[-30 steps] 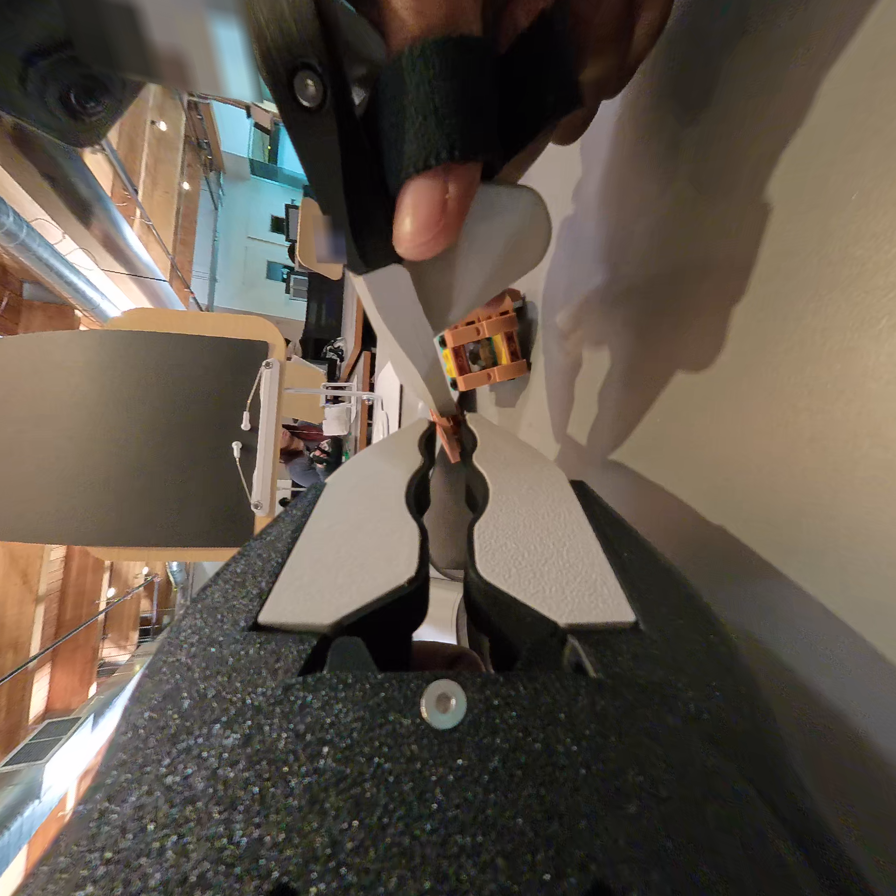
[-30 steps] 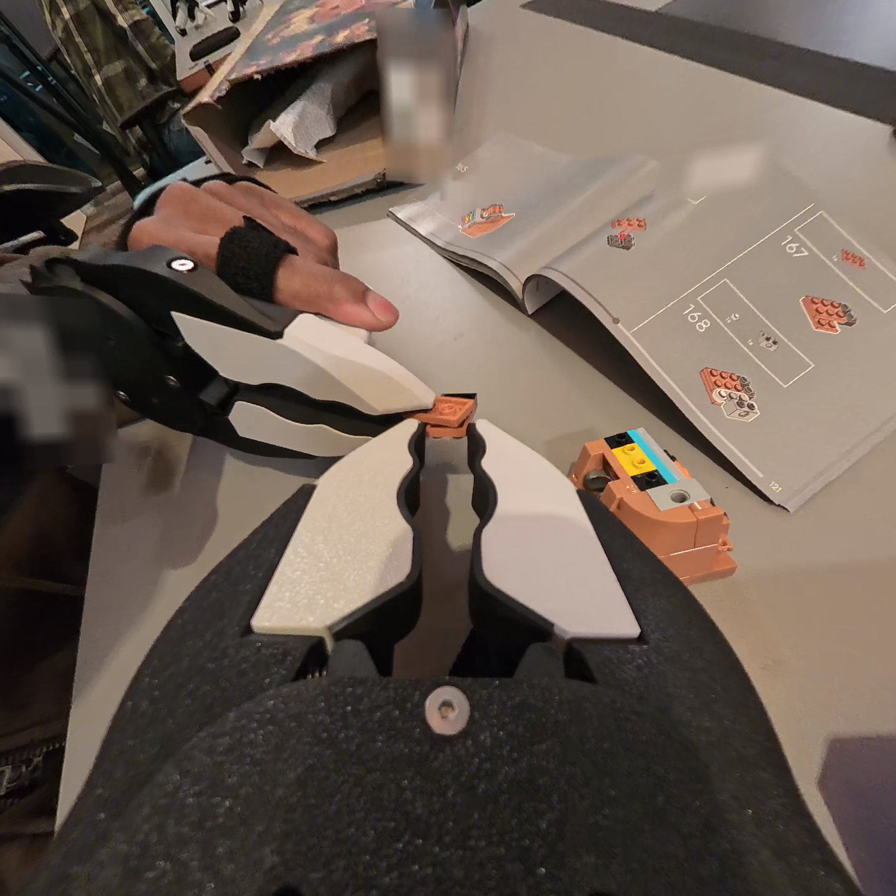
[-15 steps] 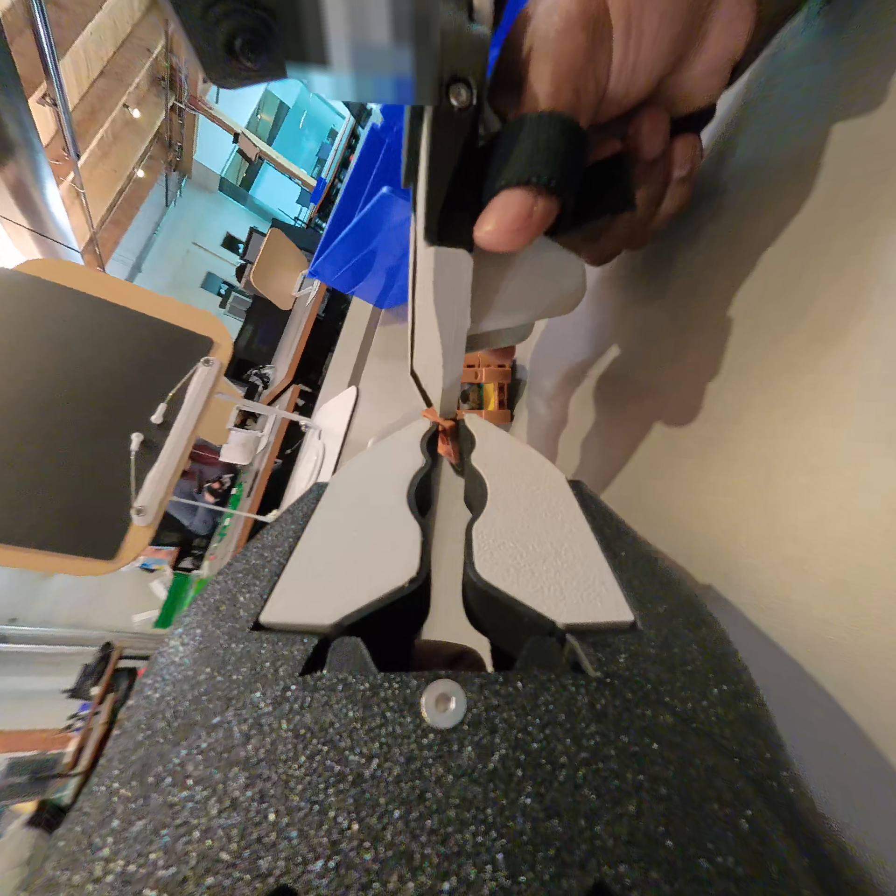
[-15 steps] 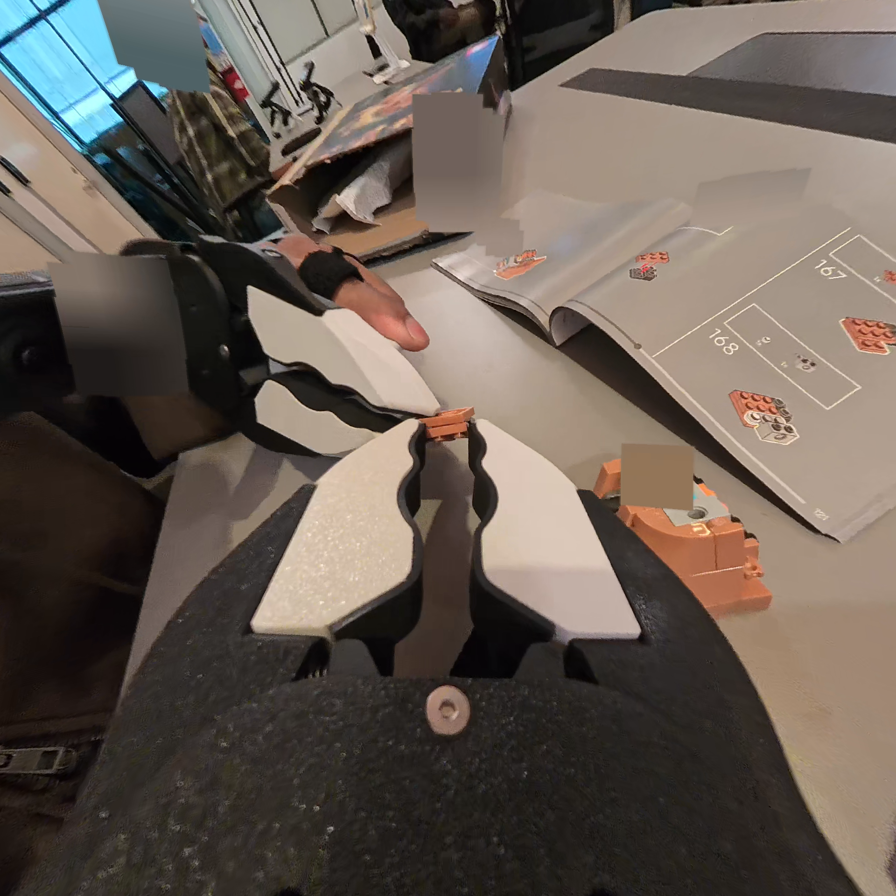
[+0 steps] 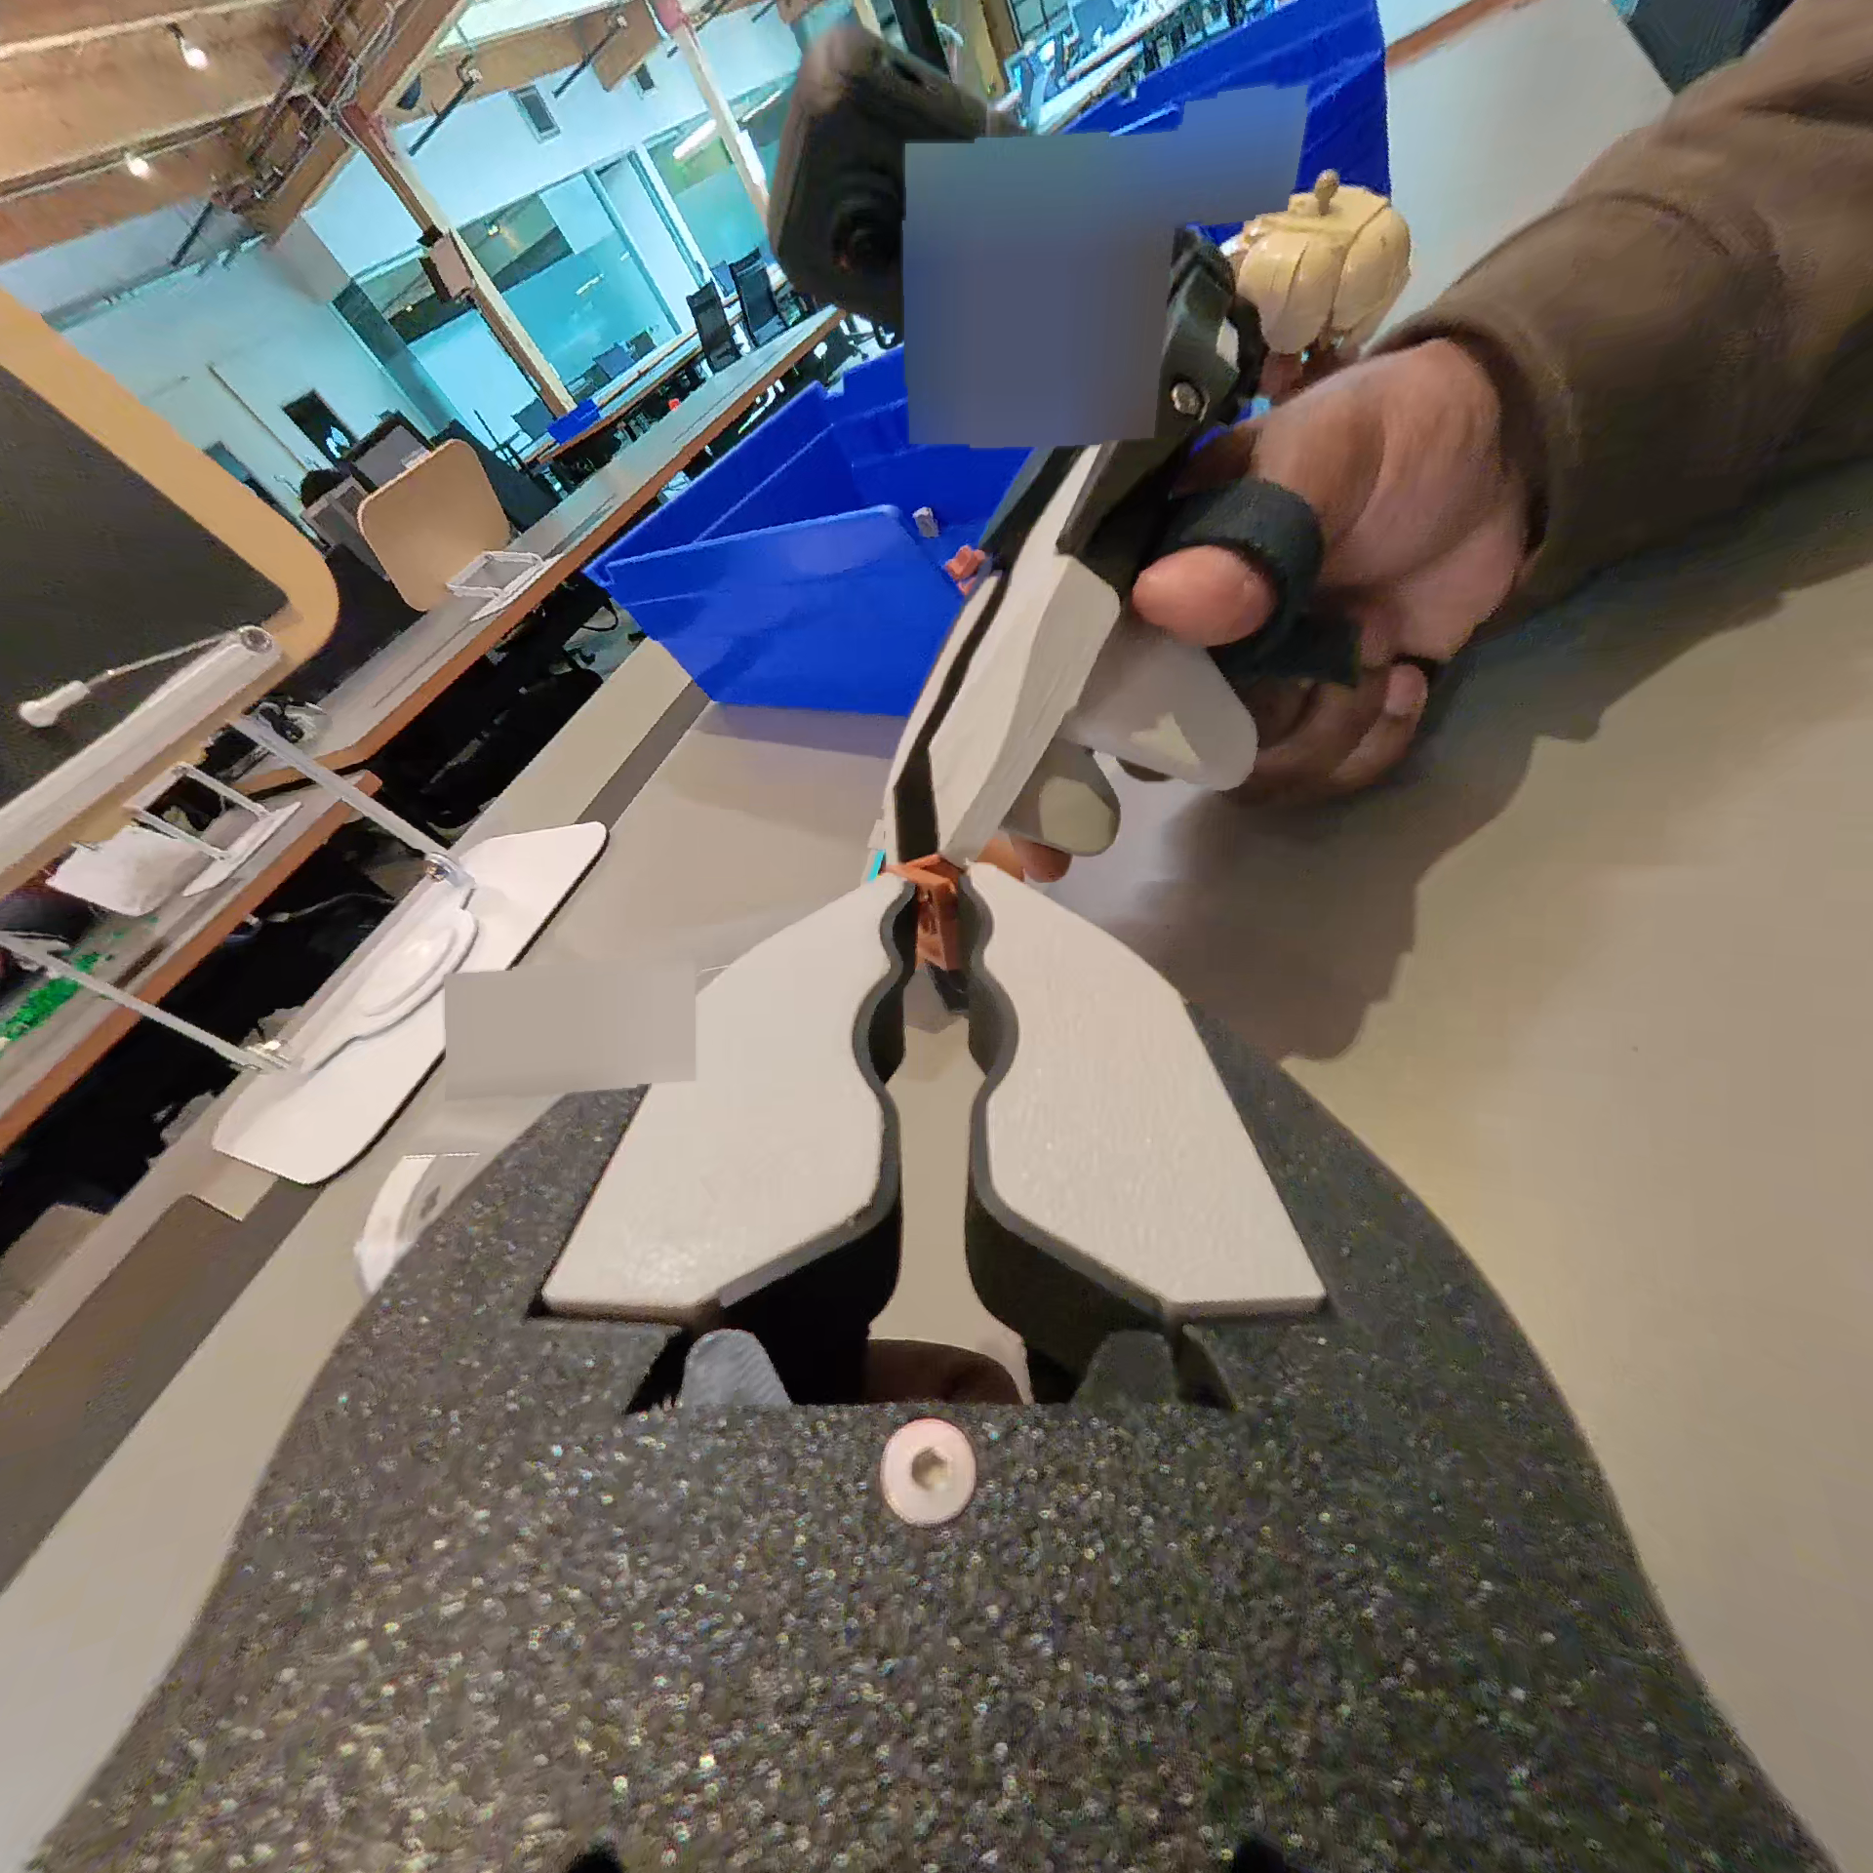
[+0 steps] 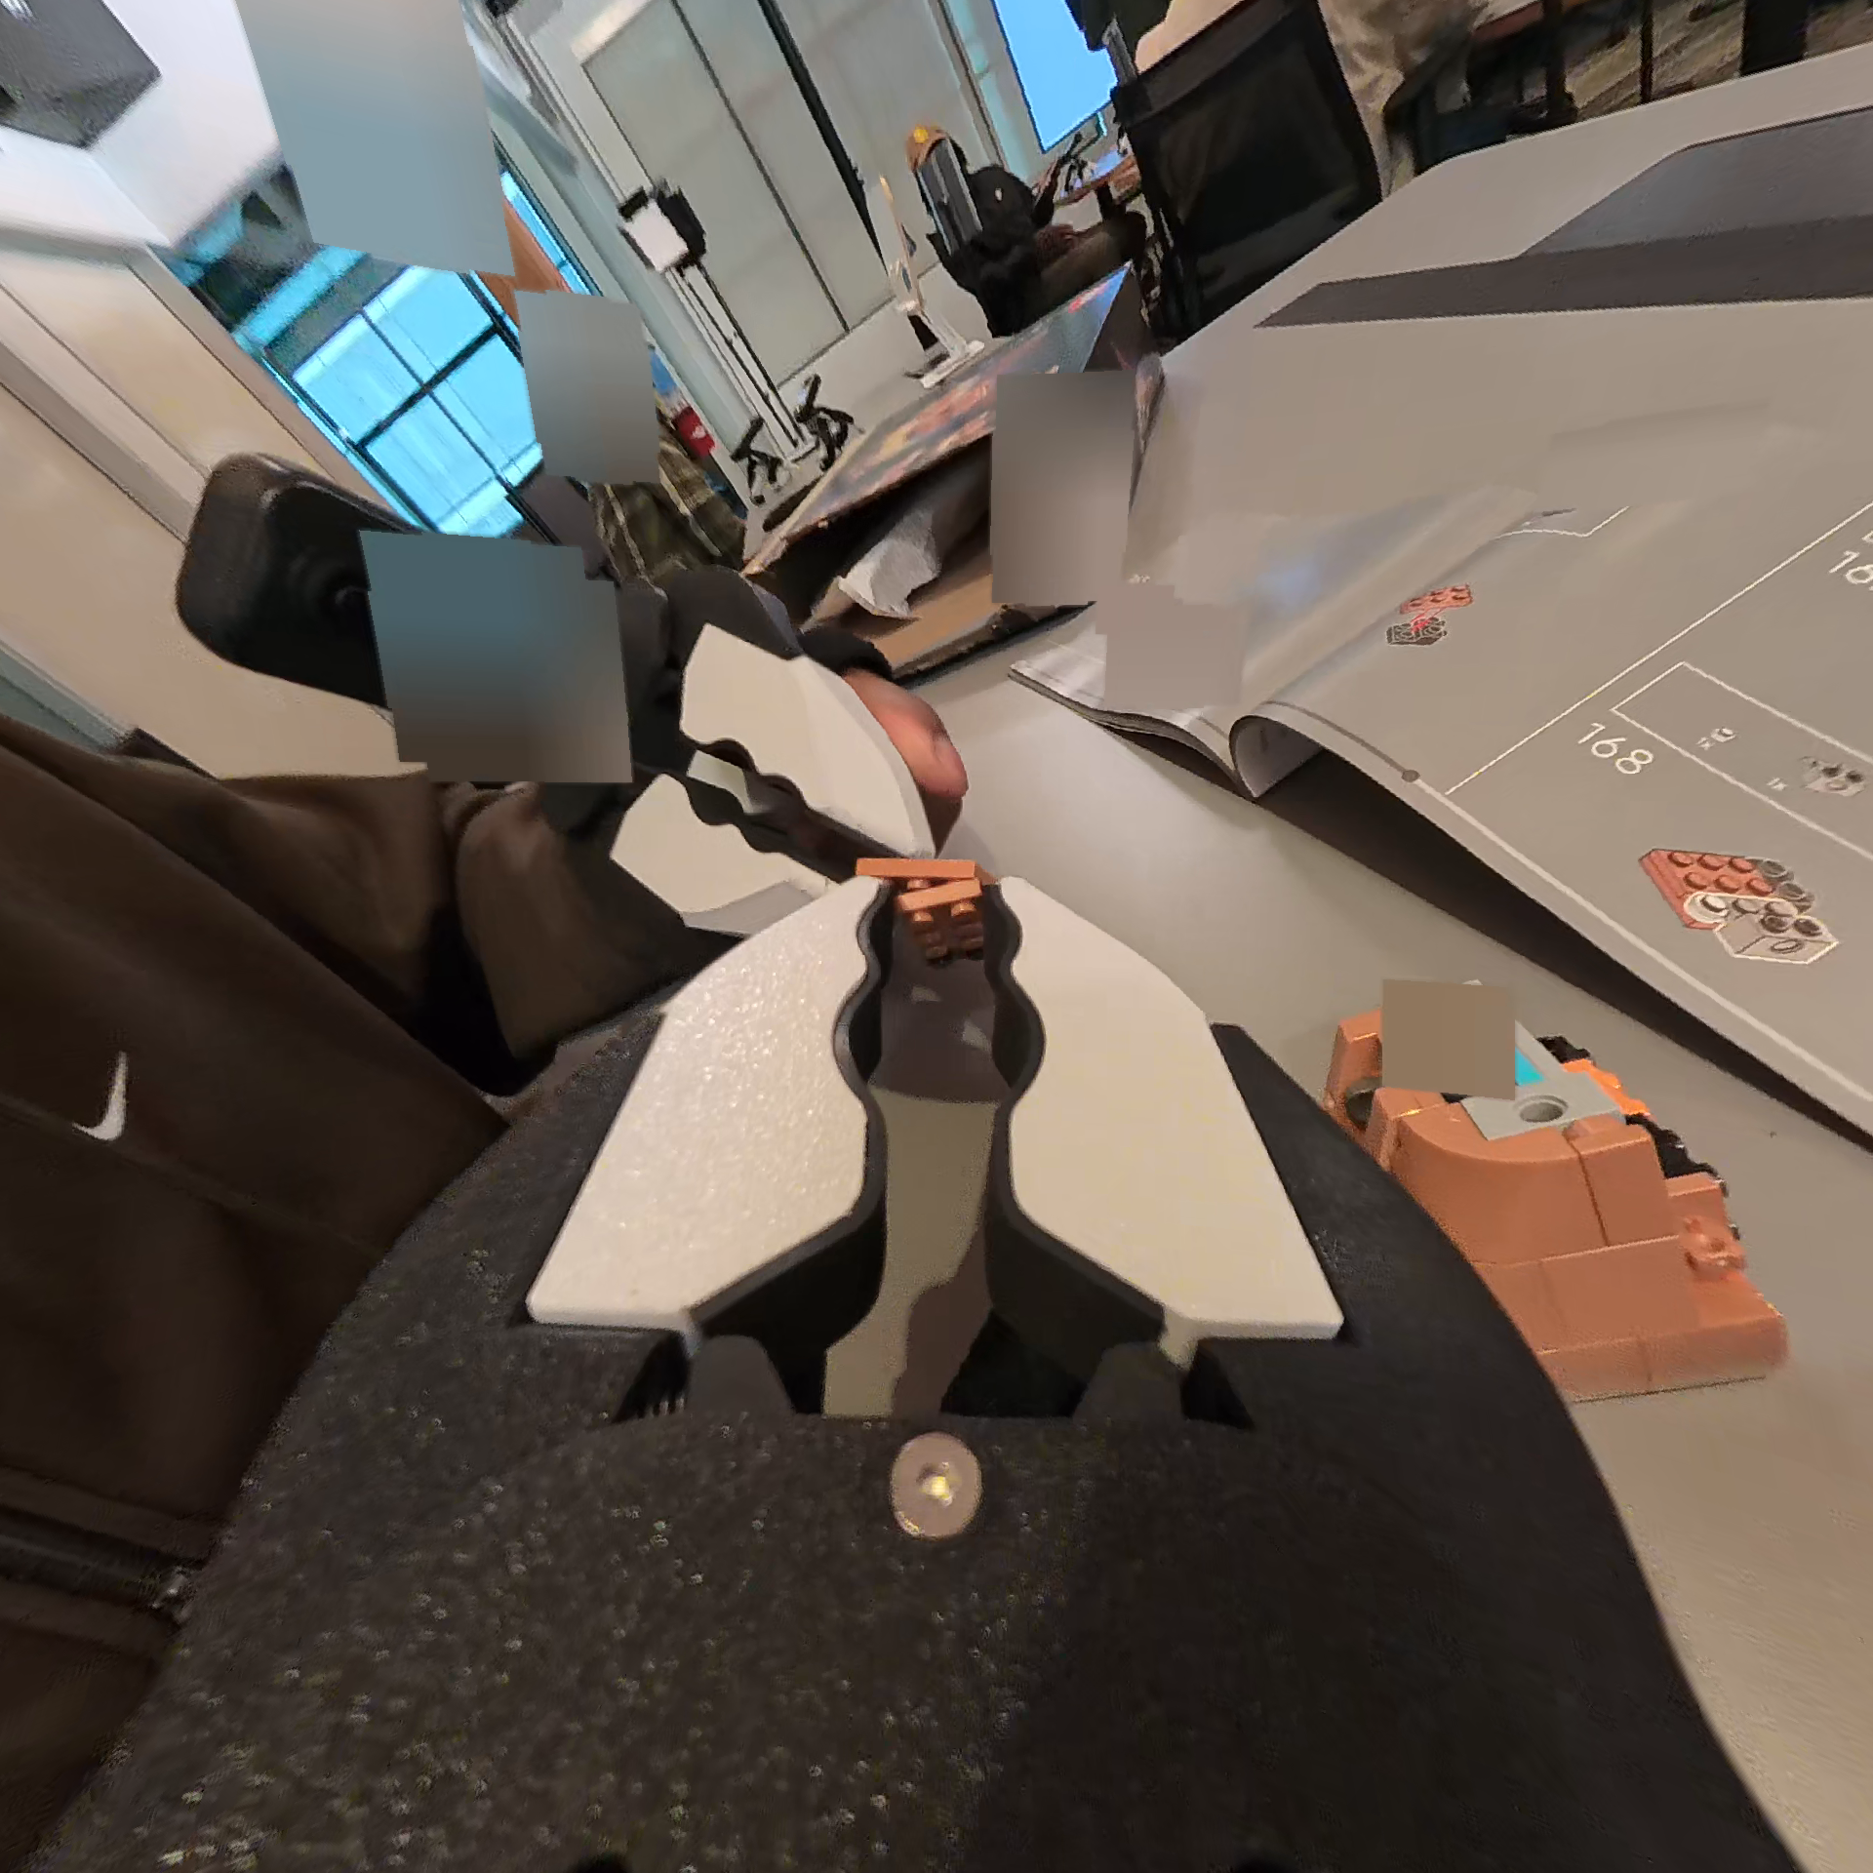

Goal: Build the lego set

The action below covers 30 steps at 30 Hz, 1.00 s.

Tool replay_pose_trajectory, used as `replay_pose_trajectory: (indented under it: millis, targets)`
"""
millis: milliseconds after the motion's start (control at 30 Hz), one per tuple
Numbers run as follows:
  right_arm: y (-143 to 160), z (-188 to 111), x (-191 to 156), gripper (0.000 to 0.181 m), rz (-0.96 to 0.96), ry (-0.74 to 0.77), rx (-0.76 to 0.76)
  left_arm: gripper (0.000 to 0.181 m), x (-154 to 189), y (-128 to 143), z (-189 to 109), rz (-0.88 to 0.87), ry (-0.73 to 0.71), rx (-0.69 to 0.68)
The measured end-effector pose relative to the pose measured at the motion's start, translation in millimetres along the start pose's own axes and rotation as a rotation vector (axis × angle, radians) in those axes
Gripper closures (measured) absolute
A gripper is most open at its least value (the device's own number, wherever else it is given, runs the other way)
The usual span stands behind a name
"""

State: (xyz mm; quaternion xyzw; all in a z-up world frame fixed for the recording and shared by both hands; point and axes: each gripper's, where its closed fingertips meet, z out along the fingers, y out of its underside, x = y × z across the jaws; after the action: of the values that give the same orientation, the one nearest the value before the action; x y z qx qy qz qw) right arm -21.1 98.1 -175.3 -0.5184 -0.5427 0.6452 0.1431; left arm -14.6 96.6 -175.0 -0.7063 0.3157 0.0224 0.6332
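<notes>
Both grippers' fingers pinch small reddish-brown Lego plates (image 6: 932, 907) together above the grey worktop (image 6: 1115, 841); the part-built orange-brown Lego block (image 6: 1551, 1237) waits, most building apparently remaining.

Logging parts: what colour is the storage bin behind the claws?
Blue plastic storage bin; clearest in the left wrist view.

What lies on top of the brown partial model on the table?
The brown partial model carries a grey holed piece and a turquoise strip; a blur patch covers the rest.
</notes>
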Motion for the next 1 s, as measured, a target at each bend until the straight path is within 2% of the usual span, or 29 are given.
replay_pose_trajectory:
  millis: [200,500,767,1000]
  targets:
    - [-3.9,0.7,2.4,0.164,0.165,-0.017,0.070,0.174,-3.3,-1.1,1.7,-0.051,-0.035,-0.011]
    - [-10.4,0.6,3.8,0.165,0.335,-0.013,0.183,0.173,-6.6,-3.7,3.7,0.073,-0.169,-0.070]
    - [-22.2,-2.5,-6.9,0.165,0.313,-0.051,0.289,0.173,-9.3,-17.9,0.2,0.107,-0.260,-0.022]
    - [-31.6,-6.6,-17.6,0.165,0.263,-0.100,0.367,0.173,-11.5,-32.0,-4.6,-0.045,-0.246,0.102]
